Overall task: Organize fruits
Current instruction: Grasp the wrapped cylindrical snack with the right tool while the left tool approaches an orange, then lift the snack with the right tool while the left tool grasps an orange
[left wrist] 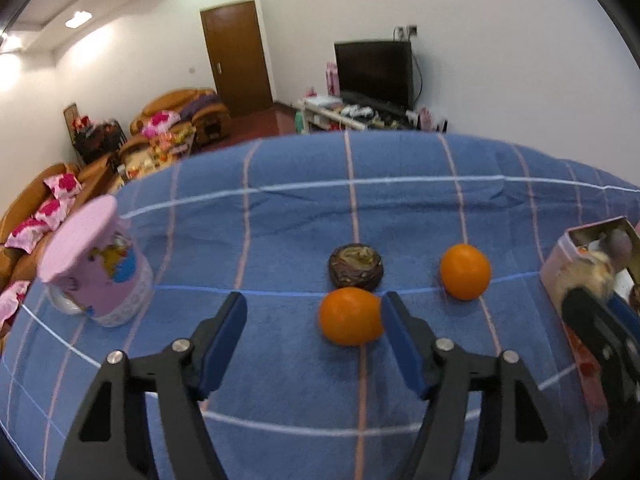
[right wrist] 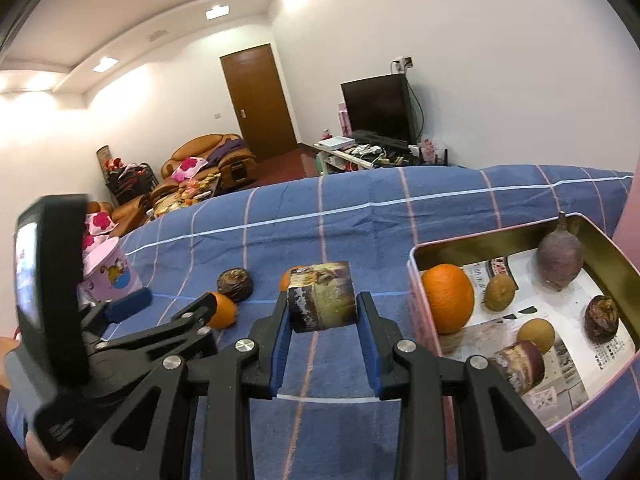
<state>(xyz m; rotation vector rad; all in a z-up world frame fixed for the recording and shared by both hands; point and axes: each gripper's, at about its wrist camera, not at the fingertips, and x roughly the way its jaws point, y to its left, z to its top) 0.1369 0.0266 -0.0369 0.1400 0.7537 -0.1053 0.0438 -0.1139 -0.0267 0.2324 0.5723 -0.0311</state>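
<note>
- My left gripper (left wrist: 314, 316) has its fingers spread wide; an orange (left wrist: 350, 316) sits between them, touching the right finger.
- My right gripper (right wrist: 322, 312) pinches a brown chunk (right wrist: 322, 302), with the pink tin (right wrist: 500, 234) of fruit off to the right.

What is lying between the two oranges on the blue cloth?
Only bare blue cloth separates the near orange from the far orange in the left wrist view; the dark fruit sits behind.

The left gripper (left wrist: 314, 318) hangs wide open low over the blue cloth (left wrist: 280, 208), while the right gripper (right wrist: 323, 314) is clamped on a sugarcane chunk (right wrist: 322, 298) above it.
</note>
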